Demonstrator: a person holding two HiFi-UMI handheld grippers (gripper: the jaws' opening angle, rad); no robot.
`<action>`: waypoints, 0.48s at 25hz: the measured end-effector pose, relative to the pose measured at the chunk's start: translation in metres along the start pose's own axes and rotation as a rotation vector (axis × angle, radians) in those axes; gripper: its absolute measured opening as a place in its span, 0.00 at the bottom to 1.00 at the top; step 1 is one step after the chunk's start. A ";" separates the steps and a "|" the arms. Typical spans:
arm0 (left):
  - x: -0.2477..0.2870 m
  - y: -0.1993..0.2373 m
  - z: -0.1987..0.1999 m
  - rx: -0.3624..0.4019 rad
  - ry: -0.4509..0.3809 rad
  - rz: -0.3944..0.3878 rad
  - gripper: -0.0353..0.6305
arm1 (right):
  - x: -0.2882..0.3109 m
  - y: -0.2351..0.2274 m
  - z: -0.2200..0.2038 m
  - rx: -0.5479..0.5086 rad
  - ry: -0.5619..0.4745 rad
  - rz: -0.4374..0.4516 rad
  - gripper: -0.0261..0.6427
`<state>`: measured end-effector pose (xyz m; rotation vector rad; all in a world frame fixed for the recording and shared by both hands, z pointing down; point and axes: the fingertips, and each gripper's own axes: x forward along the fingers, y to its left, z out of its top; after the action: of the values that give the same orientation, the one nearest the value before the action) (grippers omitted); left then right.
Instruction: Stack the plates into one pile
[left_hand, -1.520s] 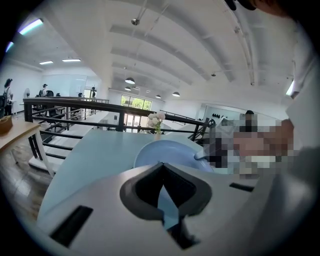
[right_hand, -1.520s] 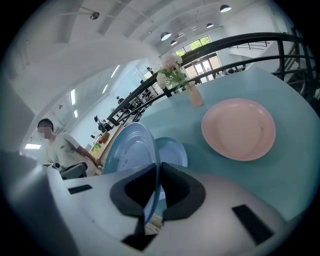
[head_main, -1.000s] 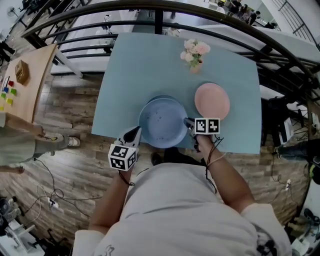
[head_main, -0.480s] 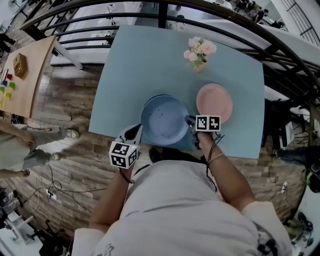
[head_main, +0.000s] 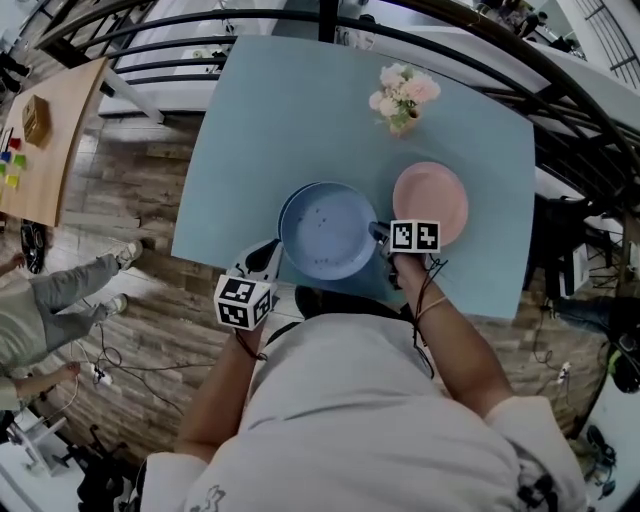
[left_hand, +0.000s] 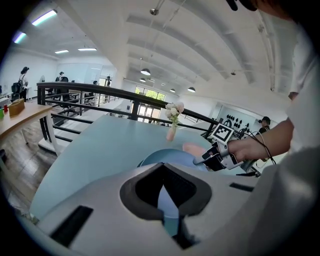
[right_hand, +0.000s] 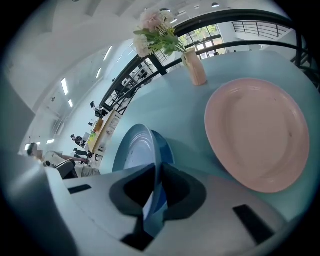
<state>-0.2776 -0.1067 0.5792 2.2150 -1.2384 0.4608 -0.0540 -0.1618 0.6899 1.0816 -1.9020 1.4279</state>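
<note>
Both claws have the blue plate (head_main: 325, 232): the left gripper (head_main: 270, 252) is clenched on its near-left rim and the right gripper (head_main: 378, 233) pinches its right rim, holding it over the table's (head_main: 290, 110) near edge. The pink plate (head_main: 430, 203) lies bare just to the right, a flower vase (head_main: 404, 100) farther back. No pile yet, it seems; joining blue and pink remains.

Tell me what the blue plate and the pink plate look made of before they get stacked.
Blue plate: hard and smooth, probably glazed ceramic or melamine; the look leaves that open. Its face has a semi-gloss finish with soft light streaks in the right gripper view and a few dark specks.
Pink plate: a similar hard body, more satin than glossy, with even colour and only a faint sheen along its raised rim.
</note>
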 end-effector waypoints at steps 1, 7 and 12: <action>0.001 0.002 0.001 -0.003 0.002 0.002 0.06 | 0.002 0.001 0.002 0.000 0.004 0.002 0.10; 0.005 0.007 0.003 -0.019 0.009 0.014 0.06 | 0.011 0.001 0.005 -0.007 0.026 0.012 0.11; 0.009 0.008 0.003 -0.030 0.012 0.013 0.06 | 0.016 -0.001 0.006 -0.001 0.031 0.016 0.11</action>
<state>-0.2796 -0.1175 0.5840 2.1774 -1.2460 0.4571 -0.0616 -0.1722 0.7014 1.0405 -1.8937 1.4432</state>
